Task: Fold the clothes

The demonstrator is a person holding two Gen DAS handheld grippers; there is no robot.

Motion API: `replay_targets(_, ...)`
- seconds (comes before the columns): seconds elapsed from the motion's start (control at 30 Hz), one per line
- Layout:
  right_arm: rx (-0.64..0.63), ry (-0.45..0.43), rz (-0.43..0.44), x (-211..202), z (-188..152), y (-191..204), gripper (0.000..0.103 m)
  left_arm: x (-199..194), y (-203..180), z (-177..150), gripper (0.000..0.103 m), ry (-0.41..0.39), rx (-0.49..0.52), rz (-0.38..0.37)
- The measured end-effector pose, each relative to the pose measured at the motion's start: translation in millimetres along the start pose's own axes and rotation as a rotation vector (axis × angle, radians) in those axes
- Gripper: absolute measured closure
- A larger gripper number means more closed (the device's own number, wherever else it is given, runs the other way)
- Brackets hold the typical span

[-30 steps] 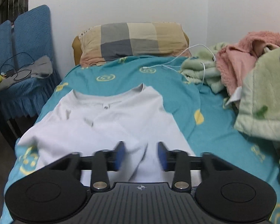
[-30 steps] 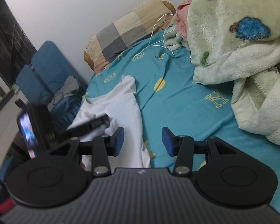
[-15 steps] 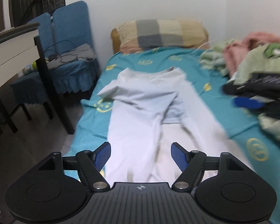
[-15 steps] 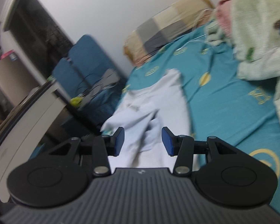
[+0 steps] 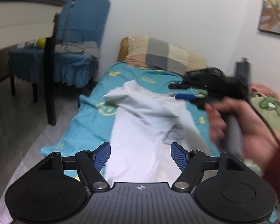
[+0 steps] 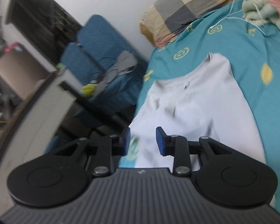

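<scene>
A white T-shirt [image 5: 140, 130] lies lengthwise on the teal bedsheet [image 5: 87, 119], one side folded over its middle, collar toward the pillow. My left gripper [image 5: 141, 155] hangs open above the shirt's near hem with nothing between its fingers. My right gripper [image 5: 184, 95] shows in the left wrist view at the right, held by a hand [image 5: 233, 123] over the shirt's far right side. In the right wrist view the right gripper [image 6: 142, 141] is open and empty above the shirt [image 6: 192, 112], near its left edge.
A checked pillow [image 5: 164, 56] lies at the head of the bed. Blue chairs [image 5: 74, 52] with grey clothes and a white desk [image 5: 18, 24] stand left of the bed. A pile of green and pink blankets [image 5: 270, 108] fills the right side; a white cable [image 6: 233, 16] trails there.
Both grippers pulled back from the shirt toward the foot of the bed. The left opened wide. The right swung over the shirt's upper part. One side of the shirt now lies folded over.
</scene>
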State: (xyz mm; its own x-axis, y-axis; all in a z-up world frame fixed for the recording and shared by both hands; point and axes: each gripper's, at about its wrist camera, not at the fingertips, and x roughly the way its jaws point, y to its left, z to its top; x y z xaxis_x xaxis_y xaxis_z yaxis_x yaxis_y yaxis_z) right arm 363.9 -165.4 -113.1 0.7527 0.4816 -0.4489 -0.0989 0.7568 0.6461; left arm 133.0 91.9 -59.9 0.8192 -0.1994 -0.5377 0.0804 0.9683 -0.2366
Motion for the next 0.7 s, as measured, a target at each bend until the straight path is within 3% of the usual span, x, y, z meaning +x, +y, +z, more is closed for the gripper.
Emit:
replay_targets(0.13,-0.002,0.074,-0.101,78.4,24.5,-7.7,0.067,16.5,20.6,-3.8,0.031,0.034,-0.034,-0.008)
replay_targets(0.27,-0.045,0.186,-0.204,128.2,24.1,-14.1,0.066,25.2,33.7,-7.2,0.031,0.051,-0.063,-0.003)
replay_targets(0.4,-0.080,0.219,-0.162,137.3,13.0,-13.5,0.068,30.9,34.6,-11.7,0.031,0.083,-0.079,-0.016)
replay_targets(0.47,-0.120,0.204,-0.156,132.2,9.9,-7.6,0.083,29.4,31.7,-13.8,0.031,0.086,-0.075,-0.026)
replay_targets(0.5,-0.133,0.192,-0.153,128.6,10.0,-3.7,0.096,28.9,29.1,-14.6,0.031,0.085,-0.064,-0.023)
replay_targets(0.6,-0.168,0.067,-0.131,105.7,16.3,10.7,0.099,28.2,21.8,-16.8,0.031,0.081,-0.037,-0.011)
replay_targets(0.7,-0.224,-0.111,-0.174,78.7,21.5,26.1,0.099,28.9,15.7,-18.5,0.031,0.078,-0.016,0.002)
